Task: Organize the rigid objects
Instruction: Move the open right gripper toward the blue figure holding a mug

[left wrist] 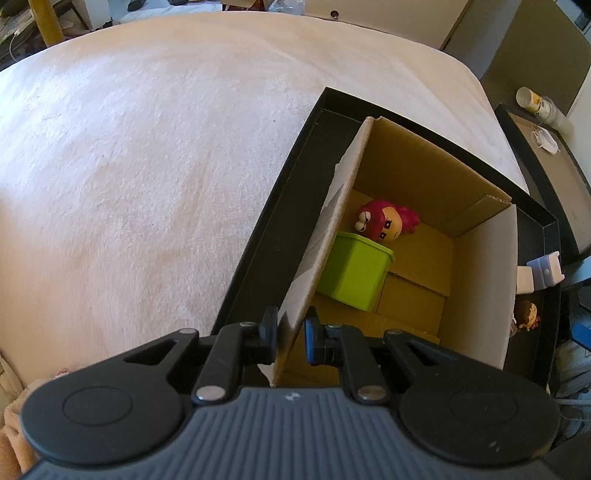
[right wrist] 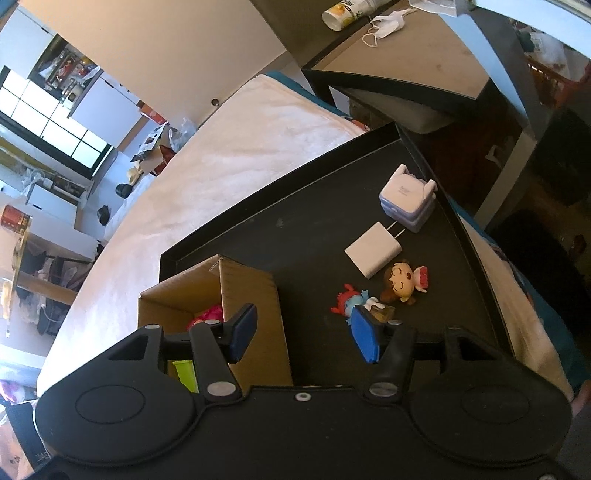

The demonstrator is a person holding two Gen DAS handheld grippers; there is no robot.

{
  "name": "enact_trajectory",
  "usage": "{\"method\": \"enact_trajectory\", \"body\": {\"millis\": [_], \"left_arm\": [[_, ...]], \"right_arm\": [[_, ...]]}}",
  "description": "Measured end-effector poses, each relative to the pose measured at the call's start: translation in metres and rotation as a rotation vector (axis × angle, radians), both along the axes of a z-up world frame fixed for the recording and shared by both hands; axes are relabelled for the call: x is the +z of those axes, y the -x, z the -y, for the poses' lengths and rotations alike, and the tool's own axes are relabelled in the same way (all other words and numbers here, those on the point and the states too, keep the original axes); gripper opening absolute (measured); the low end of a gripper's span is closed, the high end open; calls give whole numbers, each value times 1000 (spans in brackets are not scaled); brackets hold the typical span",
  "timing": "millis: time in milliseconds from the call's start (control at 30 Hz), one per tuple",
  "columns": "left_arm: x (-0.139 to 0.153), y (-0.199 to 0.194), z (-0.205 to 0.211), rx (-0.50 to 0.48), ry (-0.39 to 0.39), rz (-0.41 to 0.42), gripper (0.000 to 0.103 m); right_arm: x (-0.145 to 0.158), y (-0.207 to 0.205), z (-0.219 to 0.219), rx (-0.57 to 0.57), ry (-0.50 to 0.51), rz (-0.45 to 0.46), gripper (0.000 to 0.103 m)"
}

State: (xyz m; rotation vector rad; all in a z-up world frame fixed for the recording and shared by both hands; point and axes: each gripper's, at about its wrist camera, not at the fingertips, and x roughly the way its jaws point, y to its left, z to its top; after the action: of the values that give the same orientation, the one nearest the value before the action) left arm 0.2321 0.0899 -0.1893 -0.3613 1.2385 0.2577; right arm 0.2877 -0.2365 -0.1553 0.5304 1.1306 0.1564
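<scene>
A cardboard box (left wrist: pixel 476 280) stands in a black tray (left wrist: pixel 266 221) on a bed. Inside it lie a lime green container (left wrist: pixel 354 273) and a pink-haired toy head (left wrist: pixel 384 221). My left gripper (left wrist: pixel 291 336) is shut on the box's near wall. My right gripper (right wrist: pixel 303 332) is open and empty above the tray (right wrist: pixel 314 221), next to the box (right wrist: pixel 255 291). On the tray lie a blue and red figure (right wrist: pixel 351 301), a brown-haired doll (right wrist: pixel 402 282), a white charger (right wrist: pixel 373 251) and a pale blue lidded box (right wrist: pixel 408 201).
The pale blanket (left wrist: pixel 147 166) covers the bed left of the tray. A dark desk (right wrist: pixel 406 66) beyond the tray holds a canister (right wrist: pixel 347 11) and a face mask (right wrist: pixel 388 22). Room clutter stands far left in the right wrist view.
</scene>
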Motion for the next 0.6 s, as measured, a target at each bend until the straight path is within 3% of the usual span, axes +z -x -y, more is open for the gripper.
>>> {"method": "enact_trajectory", "body": {"millis": [600], "left_arm": [[1,-3,9,19,-38,-10,14]], "right_arm": [[-38,-9,33,-60,-50,-78,57]]}}
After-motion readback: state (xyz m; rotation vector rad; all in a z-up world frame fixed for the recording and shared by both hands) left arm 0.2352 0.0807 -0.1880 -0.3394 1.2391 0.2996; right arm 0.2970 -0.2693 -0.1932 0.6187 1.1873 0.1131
